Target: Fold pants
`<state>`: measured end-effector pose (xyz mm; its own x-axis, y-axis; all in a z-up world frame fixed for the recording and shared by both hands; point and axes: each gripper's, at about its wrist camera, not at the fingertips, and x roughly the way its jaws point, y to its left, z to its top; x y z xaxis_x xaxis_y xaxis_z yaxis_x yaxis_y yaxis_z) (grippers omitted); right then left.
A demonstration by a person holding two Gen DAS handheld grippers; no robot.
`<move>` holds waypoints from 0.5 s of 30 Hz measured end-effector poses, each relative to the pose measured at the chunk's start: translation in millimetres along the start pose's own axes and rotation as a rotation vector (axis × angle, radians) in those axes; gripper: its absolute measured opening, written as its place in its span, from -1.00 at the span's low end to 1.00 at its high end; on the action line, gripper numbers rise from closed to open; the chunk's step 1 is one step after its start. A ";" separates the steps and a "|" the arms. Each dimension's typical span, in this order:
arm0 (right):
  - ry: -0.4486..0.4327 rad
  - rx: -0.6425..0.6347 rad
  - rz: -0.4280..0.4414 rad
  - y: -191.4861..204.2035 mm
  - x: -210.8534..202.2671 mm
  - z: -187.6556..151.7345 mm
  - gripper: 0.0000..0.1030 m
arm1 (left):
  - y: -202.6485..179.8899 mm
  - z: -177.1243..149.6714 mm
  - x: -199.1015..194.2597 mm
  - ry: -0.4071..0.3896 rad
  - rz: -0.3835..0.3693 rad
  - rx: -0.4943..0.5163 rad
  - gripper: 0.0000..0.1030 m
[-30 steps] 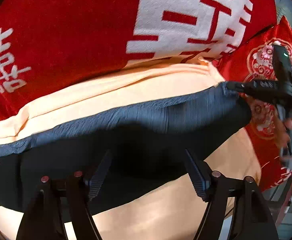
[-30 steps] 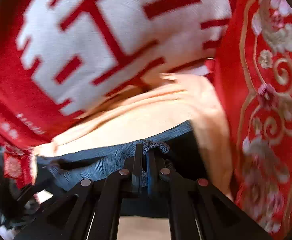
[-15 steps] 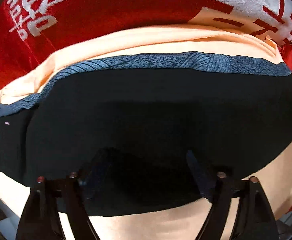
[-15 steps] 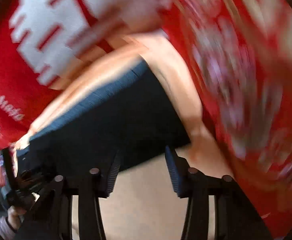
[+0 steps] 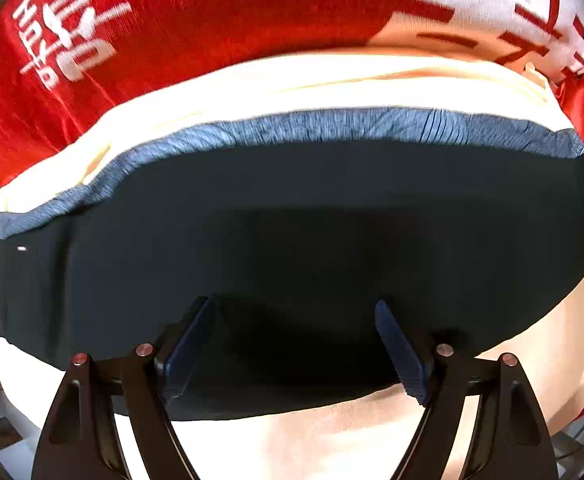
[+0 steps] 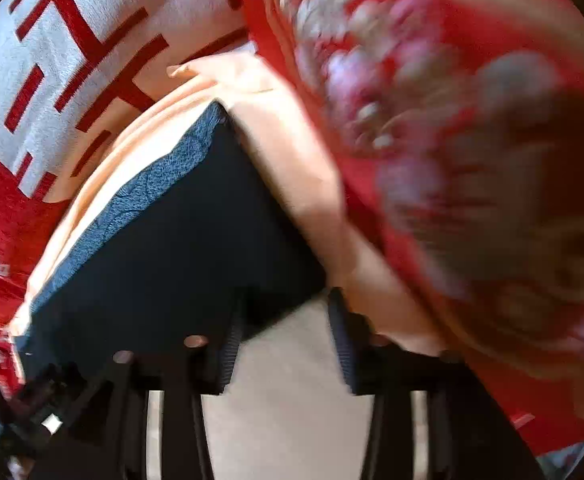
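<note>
The dark navy pants [image 5: 312, 232] lie folded flat on a peach cloth [image 5: 332, 80], with the blue patterned waistband [image 5: 332, 124] along the far edge. My left gripper [image 5: 292, 344] is open and empty, its fingers just above the near part of the pants. In the right wrist view the pants [image 6: 180, 240] lie to the left with the waistband [image 6: 152, 184] on their far left side. My right gripper [image 6: 284, 344] is open and empty, over the peach cloth [image 6: 292, 380] at the pants' near right corner.
A red blanket with large white characters [image 5: 212, 12] lies beyond the peach cloth and shows in the right wrist view [image 6: 72, 40]. A red embroidered floral cloth [image 6: 452, 160] lies to the right, blurred. The other gripper's black body [image 6: 32, 412] shows at lower left.
My right gripper has let go of the waistband, opened and drawn back to the right. My left gripper has moved over the pants, which now lie flat.
</note>
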<state>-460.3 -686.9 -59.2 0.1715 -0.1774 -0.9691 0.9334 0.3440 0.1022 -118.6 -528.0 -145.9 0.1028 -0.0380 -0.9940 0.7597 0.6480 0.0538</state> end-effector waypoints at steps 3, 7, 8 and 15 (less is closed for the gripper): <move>-0.124 -0.127 0.049 24.7 -27.3 7.9 -0.09 | -2.0 17.0 -14.8 -0.078 0.001 0.013 0.62; -0.079 -0.223 0.123 59.3 15.7 44.1 -0.09 | -5.3 45.8 -3.7 -0.091 0.008 -0.007 0.62; -0.065 -0.236 0.117 63.8 31.1 52.0 -0.09 | -8.3 53.6 4.7 -0.095 0.006 -0.023 0.62; -0.062 -0.191 0.038 42.7 58.7 86.3 -0.71 | 13.0 75.8 27.8 -0.097 0.020 -0.083 0.82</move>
<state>-383.2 -762.2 -92.4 0.2302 -0.2149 -0.9491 0.8502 0.5190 0.0887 -57.2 -578.3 -165.6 0.1823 -0.0953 -0.9786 0.7016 0.7099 0.0615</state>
